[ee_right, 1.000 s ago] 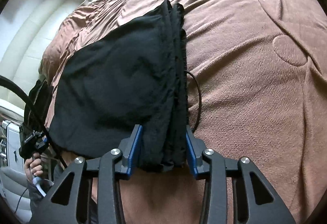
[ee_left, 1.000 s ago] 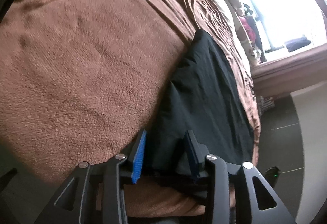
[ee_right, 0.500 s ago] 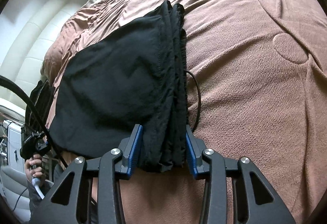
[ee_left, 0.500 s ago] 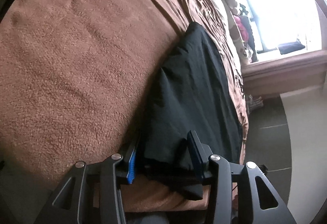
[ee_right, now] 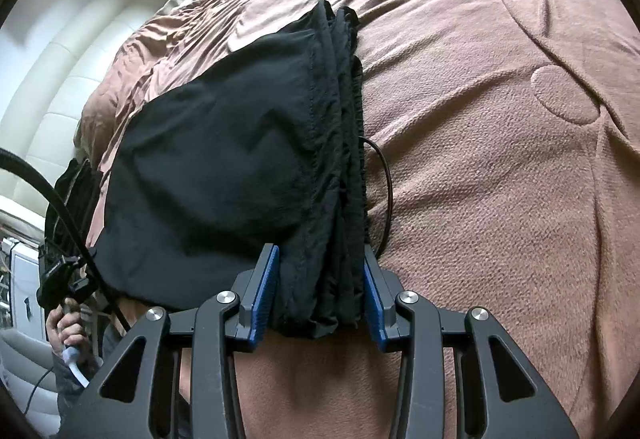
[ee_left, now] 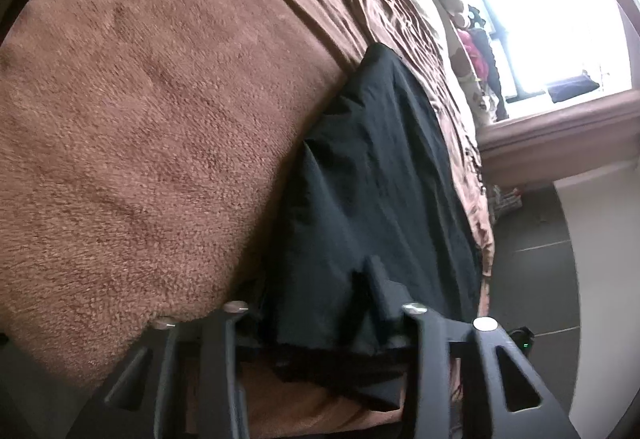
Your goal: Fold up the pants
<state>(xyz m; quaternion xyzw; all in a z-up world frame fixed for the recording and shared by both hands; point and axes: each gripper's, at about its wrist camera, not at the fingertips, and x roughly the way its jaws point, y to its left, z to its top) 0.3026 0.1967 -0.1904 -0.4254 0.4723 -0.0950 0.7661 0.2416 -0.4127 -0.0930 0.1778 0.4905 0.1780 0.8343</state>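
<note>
Black pants (ee_left: 372, 175) lie folded on a brown blanket (ee_left: 140, 143) on the bed. In the left wrist view my left gripper (ee_left: 316, 291) is shut on the near edge of the pants; cloth drapes over its fingers and hides the left one. In the right wrist view the pants (ee_right: 240, 143) lie as a flat panel with the bunched waistband along their right side. My right gripper (ee_right: 320, 279) is shut on that bunched waistband end, its blue pads (ee_right: 266, 287) pressed on either side. A thin black drawstring (ee_right: 386, 183) loops out onto the blanket (ee_right: 500, 167).
The bed edge falls to a dark tiled floor (ee_left: 532, 271) on the right of the left wrist view. A bright window (ee_left: 540, 19) with hanging clothes lies beyond. In the right wrist view a padded headboard (ee_right: 60, 79) and the other hand-held gripper (ee_right: 64, 279) show at left.
My left gripper has pushed further onto the pants edge; cloth now covers its blue pads. My right gripper holds the waistband in the same place.
</note>
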